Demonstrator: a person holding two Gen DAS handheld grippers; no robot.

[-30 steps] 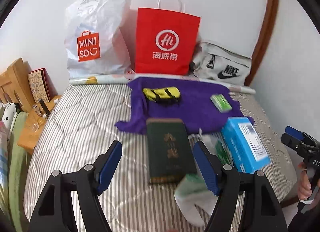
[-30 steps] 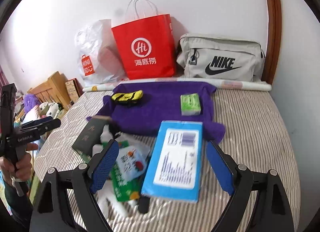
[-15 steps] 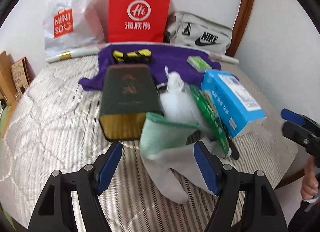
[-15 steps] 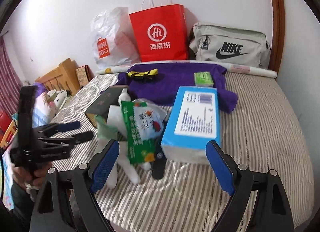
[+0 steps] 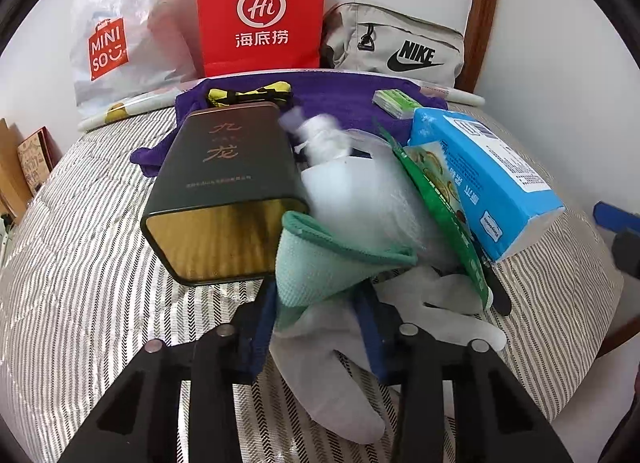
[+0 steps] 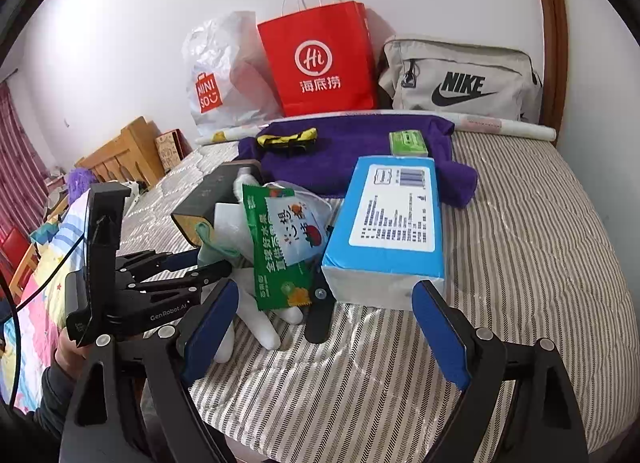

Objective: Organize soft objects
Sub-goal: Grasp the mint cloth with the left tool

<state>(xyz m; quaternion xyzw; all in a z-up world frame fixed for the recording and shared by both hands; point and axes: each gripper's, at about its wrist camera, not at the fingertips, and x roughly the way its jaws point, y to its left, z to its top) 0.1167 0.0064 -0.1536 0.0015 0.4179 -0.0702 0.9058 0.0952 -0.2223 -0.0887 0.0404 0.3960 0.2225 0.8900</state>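
A mint-green cloth (image 5: 320, 263) lies on a white glove (image 5: 332, 375) at the near edge of the striped bed (image 5: 88, 255). My left gripper (image 5: 318, 299) has closed on the green cloth; it also shows in the right wrist view (image 6: 208, 263). My right gripper (image 6: 324, 327) is open and empty just in front of the blue tissue pack (image 6: 388, 219). A green snack packet (image 6: 280, 247), a white plastic bag (image 5: 360, 191) and a dark tin box (image 5: 228, 183) lie in the pile. A purple towel (image 6: 352, 155) lies behind it.
On the towel lie a yellow-black pouch (image 5: 248, 95) and a small green pack (image 5: 396, 103). A red paper bag (image 6: 320, 59), a white Miniso bag (image 6: 216, 75) and a grey Nike bag (image 6: 460, 83) stand against the wall. A wooden frame (image 6: 124, 151) is at left.
My left gripper moved forward to the green cloth and its fingers closed on it. My right gripper moved closer to the blue tissue pack and stayed open.
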